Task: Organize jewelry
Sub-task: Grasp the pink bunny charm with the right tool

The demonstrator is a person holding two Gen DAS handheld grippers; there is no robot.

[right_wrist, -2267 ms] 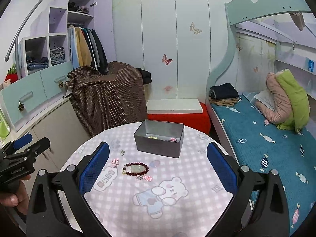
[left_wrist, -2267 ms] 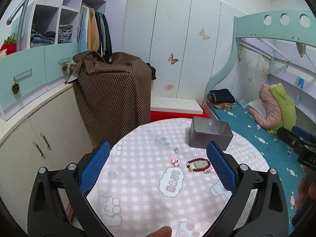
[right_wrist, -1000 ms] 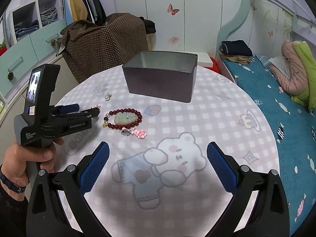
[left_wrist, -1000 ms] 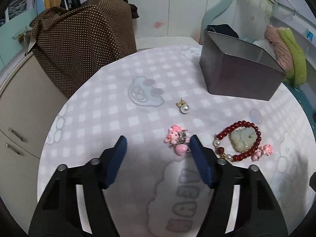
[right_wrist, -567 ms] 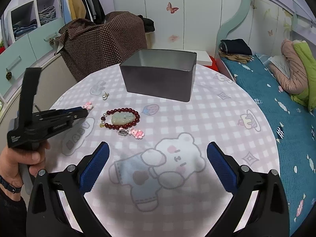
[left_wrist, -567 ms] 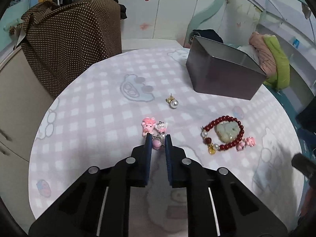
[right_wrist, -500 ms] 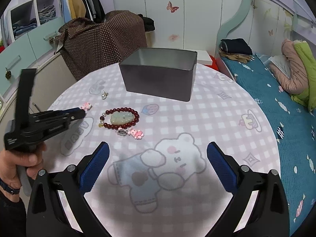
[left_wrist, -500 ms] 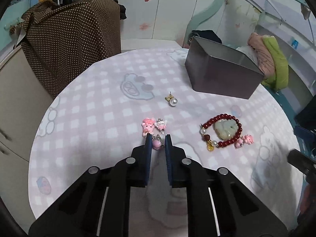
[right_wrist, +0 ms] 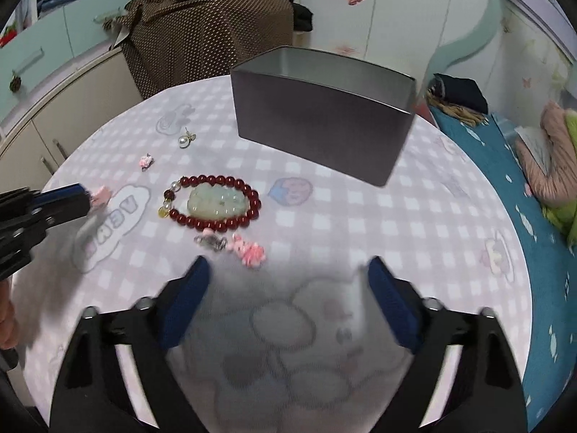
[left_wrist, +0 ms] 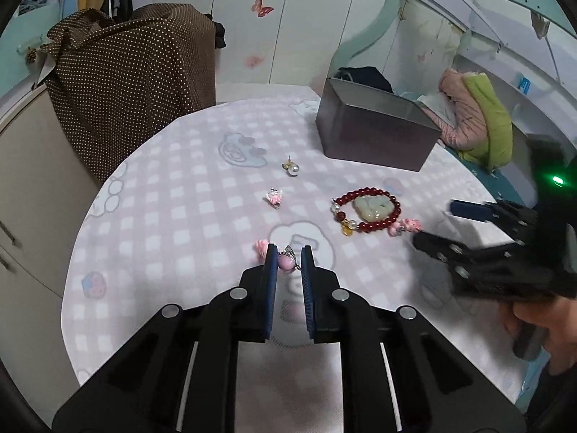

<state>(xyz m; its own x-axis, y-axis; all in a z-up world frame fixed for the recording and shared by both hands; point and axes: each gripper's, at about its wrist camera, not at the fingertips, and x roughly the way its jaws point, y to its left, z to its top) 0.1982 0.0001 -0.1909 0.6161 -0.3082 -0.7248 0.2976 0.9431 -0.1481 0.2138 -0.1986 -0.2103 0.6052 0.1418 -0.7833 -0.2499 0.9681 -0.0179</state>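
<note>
Your left gripper [left_wrist: 288, 261] is squeezed tight on a little pink charm [left_wrist: 285, 262], and a bit of silver metal sticks up from the charm between the blue pads. It sits over the round table [left_wrist: 173, 216] with the pink checked cloth. A second small pink charm [left_wrist: 274, 197] lies on the cloth at 12 o'clock from your left gripper, and a pearl earring [left_wrist: 293, 169] lies farther the same way. The red bead bracelet [left_wrist: 368, 209] with a pale green stone in the middle lies at 2 o'clock from your left gripper. The gray metal box [left_wrist: 375, 137] stands open at the far side of the table, at 1 o'clock. Your right gripper [right_wrist: 288, 270] is wide apart with nothing between its pads, and its jaws are closing. It hangs over the cloth near you. A pink charm with a silver clip [right_wrist: 249, 250] lies just beyond it at 11 o'clock, right beside the near edge of the bracelet. Your hand [left_wrist: 541, 328] holds the handle at the right edge of the left wrist view.
</note>
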